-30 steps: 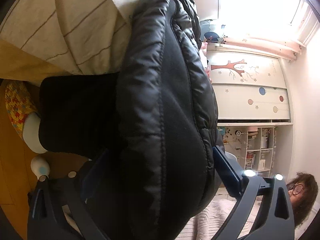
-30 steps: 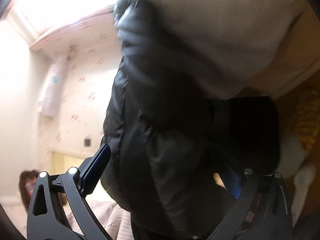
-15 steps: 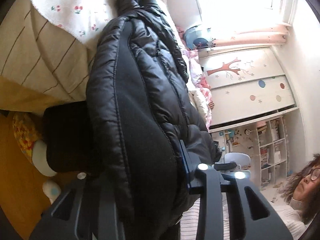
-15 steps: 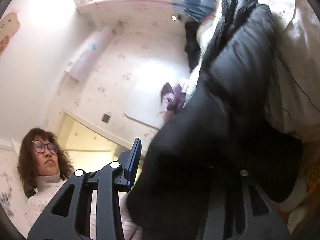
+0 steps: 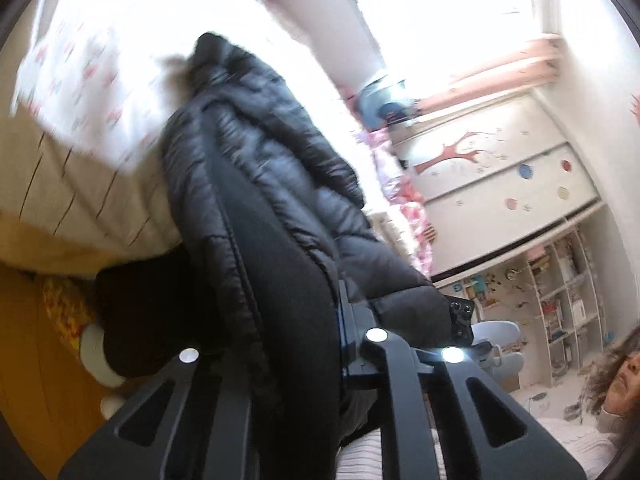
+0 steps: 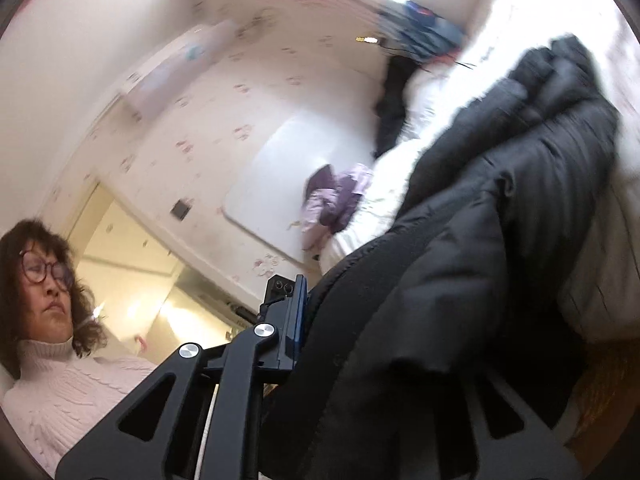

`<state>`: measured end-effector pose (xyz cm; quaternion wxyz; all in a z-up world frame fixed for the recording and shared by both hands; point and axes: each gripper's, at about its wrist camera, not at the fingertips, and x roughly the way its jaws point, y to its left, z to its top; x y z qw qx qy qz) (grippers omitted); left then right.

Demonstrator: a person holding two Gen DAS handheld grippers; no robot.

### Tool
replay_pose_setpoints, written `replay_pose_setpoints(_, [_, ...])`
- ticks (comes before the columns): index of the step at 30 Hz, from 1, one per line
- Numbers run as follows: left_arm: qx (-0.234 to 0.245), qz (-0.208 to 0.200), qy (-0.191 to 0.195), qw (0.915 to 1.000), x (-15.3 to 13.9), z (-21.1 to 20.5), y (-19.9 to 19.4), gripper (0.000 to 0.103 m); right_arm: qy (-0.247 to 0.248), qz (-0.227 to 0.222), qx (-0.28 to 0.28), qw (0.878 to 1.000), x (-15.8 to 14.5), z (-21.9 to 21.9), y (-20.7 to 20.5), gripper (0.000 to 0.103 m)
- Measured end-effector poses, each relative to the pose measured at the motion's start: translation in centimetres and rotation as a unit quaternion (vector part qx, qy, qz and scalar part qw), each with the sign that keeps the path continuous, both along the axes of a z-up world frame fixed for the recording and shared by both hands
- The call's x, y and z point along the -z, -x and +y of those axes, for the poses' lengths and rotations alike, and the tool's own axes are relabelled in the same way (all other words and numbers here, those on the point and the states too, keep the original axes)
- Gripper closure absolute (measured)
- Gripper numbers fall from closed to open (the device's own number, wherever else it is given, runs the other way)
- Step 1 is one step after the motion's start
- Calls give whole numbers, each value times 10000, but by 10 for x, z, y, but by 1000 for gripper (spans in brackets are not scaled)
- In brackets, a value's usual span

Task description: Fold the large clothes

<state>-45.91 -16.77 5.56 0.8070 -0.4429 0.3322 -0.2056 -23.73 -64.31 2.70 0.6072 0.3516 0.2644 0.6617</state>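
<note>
Beyond your fingers lies the bed (image 5: 80,184), its floral sheet blurred. The black puffer jacket (image 5: 256,216) drapes from the bed edge down between both pairs of fingers. Your left gripper (image 5: 280,344) has just been closing and now pinches its hem; your right gripper (image 6: 384,344) has too, gripping the other end.

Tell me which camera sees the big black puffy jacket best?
The left wrist view: the black puffer jacket runs sharp from the bed down into the left gripper, quilting and seams clear. The right wrist view shows the jacket too, but blurrier.
</note>
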Motion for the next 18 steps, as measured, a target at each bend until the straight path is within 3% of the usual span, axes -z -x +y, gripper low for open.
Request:
replay_pose_setpoints(3, [100,-518,77,9986,-30,-2,21,90,-359,-218,-87,9991,-31,-6,22,87])
replay_pose_setpoints(6, [214,-826,221,9961,-40,8,42,90,-1020,-192,-20,9946,-35,-27,39,87])
replay_pose_setpoints(9, [302,-461,155,9984,-20,11,46,90,-1180,156,259,9926,-11,-43,36,87])
replay_pose_setpoints(12, [163,-27,467,9988,15,15,42,90,-1173,423,256,9919,15,-46,28,87])
replay_pose_setpoints(14, [68,-121,598,9981,19,13,41,90,-1187,394,207,9919,14,-41,26,87])
replay_pose_setpoints(18, [-50,-447,556,9974,0,14,39,90,-1312,186,202,9910,9,-44,21,87])
